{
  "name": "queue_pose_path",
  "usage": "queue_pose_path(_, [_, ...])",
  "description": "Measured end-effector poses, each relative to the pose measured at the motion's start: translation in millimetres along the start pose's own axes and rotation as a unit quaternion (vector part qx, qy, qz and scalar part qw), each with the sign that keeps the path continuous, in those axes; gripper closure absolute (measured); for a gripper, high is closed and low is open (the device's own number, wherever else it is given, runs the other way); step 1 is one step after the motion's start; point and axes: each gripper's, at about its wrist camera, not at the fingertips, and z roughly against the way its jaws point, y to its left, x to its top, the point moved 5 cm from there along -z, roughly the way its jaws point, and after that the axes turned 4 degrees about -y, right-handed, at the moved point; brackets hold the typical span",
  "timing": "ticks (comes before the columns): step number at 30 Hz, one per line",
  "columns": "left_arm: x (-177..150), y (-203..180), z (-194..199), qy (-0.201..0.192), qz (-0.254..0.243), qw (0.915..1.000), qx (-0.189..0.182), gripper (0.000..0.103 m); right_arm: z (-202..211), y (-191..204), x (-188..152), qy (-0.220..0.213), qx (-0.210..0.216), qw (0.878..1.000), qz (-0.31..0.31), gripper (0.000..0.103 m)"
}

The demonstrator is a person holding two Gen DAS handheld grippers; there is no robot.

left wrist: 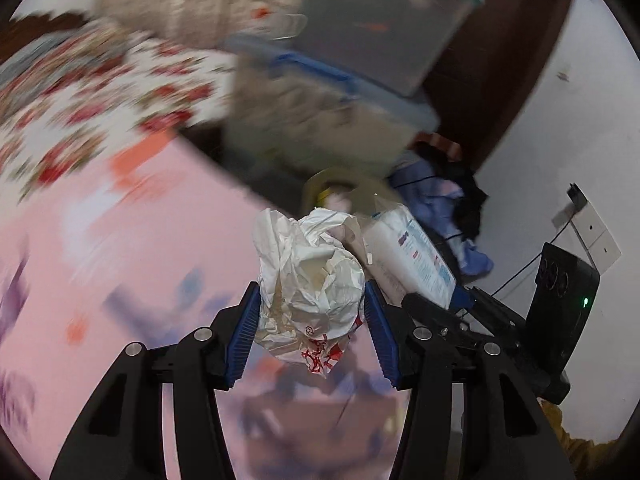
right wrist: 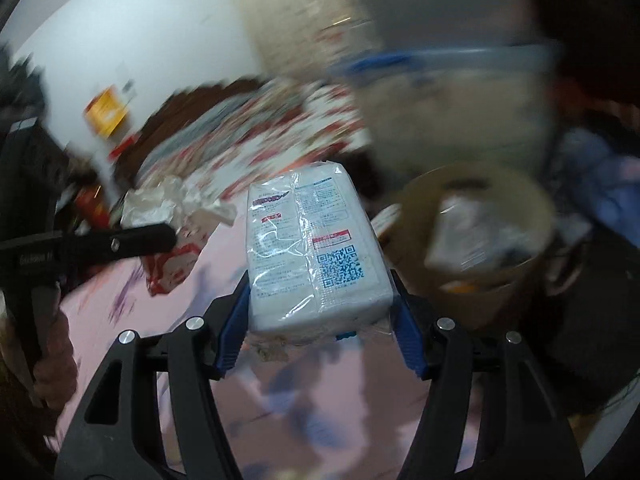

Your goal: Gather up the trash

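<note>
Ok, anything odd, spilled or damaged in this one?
Nothing spilled. One oddity for a trash run: the right gripper clamps a tissue pack whose wrapper looks sealed and full, unlike the crumpled wrapper in the left gripper. The brown bin ahead already holds litter.

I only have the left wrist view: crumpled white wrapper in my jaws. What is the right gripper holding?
Observer: The right gripper is shut on a white plastic-wrapped pack with a blue QR code on the face turned to its camera.
Operator: Is there anything in that tan bin already?
Observer: Yes. The tan bin is seen from above there, with a pale packet lying inside.
Operator: Where is my wrapper relative to the pack?
Observer: The crumpled wrapper, held by the left gripper, sits left of the pack, apart from it.
</note>
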Motion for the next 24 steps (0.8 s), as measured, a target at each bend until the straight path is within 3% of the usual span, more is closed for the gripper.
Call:
queue_pose_path(5, [56.2,-35.8,-93.5,0.026,-0.008,0.9993,-0.026,0.049,-28.1,-103.2,45.1,0.003,-0.057,0.994,-0.088,0.037])
queue_pose_path(10, [73.9,-44.2,-176.6,0.070,-0.015,0.9973,-0.014,0.046,-64.9,-159.9,57.3,0.030,-0.079,0.988,-0.130,0.036])
queue_pose_path(12, [74.4,-45.1,-202.4,0.083,-0.015,0.9964,-0.011,0.037,-77.2,-169.2,57.4,0.039,-0.088,0.987,-0.128,0.033])
queue_pose_path(14, [73.4,-44.8,-221.5,0.092,-0.017,0.9956,-0.005,0.016,-94.4,-177.0,58.9,0.052,-0.084,0.987,-0.130,0.026])
queue_pose_path(15, [72.2,-43.6,-230.7,0.099,-0.017,0.9950,0.006,0.013,-98.0,-179.1,57.7,0.057,-0.084,0.986,-0.131,0.018])
queue_pose_path(16, [70.6,-40.7,-234.9,0.102,-0.014,0.9945,0.016,0.012,-102.8,-180.7,56.6,0.060,-0.087,0.986,-0.132,0.014])
queue_pose_path(19, [67.4,-29.7,-231.7,0.102,0.013,0.9946,0.019,0.012,-100.4,-179.6,57.8,0.050,-0.093,0.986,-0.130,0.014])
queue_pose_path(24, [64.3,-19.0,-179.7,0.057,0.023,0.9980,0.012,0.012,-61.9,-160.5,62.5,-0.004,-0.088,0.989,-0.122,0.014])
